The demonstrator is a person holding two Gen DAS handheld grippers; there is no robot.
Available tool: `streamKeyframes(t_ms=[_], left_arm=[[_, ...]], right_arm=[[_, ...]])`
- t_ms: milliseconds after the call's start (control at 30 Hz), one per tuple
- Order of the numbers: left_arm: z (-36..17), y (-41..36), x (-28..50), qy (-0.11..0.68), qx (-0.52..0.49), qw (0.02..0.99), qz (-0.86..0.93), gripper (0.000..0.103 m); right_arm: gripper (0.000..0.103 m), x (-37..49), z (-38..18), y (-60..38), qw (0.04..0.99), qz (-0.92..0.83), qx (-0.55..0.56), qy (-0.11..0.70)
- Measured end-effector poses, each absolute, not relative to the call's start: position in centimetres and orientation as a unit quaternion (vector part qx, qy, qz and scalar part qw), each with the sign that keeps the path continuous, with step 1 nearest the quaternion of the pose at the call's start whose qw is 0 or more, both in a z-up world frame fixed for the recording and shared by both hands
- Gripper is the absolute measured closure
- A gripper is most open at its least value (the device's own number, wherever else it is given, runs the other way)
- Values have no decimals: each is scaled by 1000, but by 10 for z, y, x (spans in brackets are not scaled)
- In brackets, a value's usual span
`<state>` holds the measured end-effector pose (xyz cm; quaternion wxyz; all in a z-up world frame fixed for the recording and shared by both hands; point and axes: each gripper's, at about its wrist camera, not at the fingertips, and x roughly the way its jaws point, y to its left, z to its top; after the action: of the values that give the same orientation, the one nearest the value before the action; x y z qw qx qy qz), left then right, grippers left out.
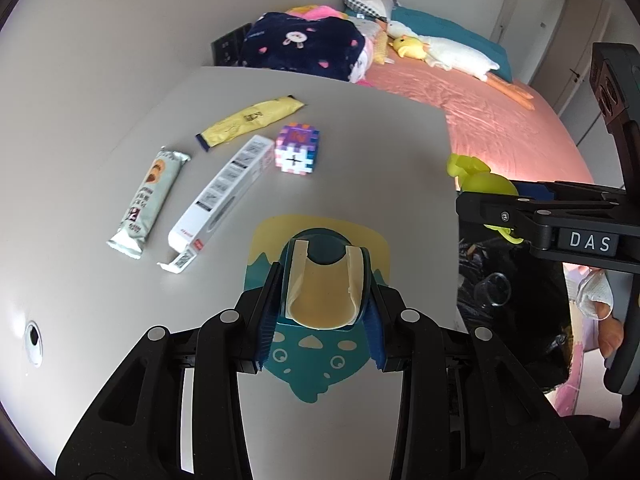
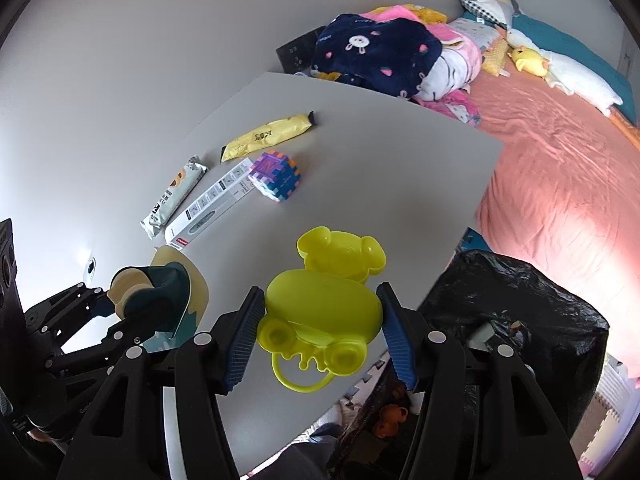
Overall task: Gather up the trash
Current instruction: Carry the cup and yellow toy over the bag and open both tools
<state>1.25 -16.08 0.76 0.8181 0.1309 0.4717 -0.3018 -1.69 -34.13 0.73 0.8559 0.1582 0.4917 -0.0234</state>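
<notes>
Over the near edge of the grey table [image 1: 360, 128], both of my grippers were loaded. My left gripper [image 1: 320, 320] was clenched on a teal-and-cream paper cup [image 1: 320, 292], squeezed between the blue pads [image 1: 266, 320], with a matching teal-and-yellow card [image 1: 320, 228] showing behind and beneath it; I could not tell whether that card was part of the cup or lay on the table. My right gripper [image 2: 320, 328] was grasping a yellow-green plastic case [image 2: 320, 308], bear-shaped with a loop hanging below, both pads pressed against its sides. The black trash bag [image 2: 516, 304] stood open just beside the table's right edge, and in the left wrist view it already held a clear plastic cup [image 1: 494, 290]. Judged step: carrying two picked items from table to bag, neither yet over the opening. On the table, untouched: a pale snack wrapper [image 1: 146, 200], a long white box [image 1: 224, 196], a yellow wrapper [image 1: 250, 120], and a foam puzzle cube [image 1: 297, 154], which may be a toy rather than trash. Next move, as I read it: bring each gripper above the bag's mouth in turn, keeping the two apart, and release only when the item is clear of the rim. Risk noted: the bag's slack edge could fold inward and catch the case's loop.
</notes>
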Motion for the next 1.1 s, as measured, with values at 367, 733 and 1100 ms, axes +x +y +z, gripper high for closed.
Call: streamKeyframes(t_ms=[367,733,1100], left_arm=[[12,-206,-3,461,153,805,-340,66],[14,-252,-15,452,179,787,-380,66],[15,-293,-28,443,198,768,-418,66]], right_arm=[[44,-46,12,-379,858,-58,178,479],[44,-77,14,-419,855,-102,203,465],[44,-101,16,-450,852,-139,221,454]])
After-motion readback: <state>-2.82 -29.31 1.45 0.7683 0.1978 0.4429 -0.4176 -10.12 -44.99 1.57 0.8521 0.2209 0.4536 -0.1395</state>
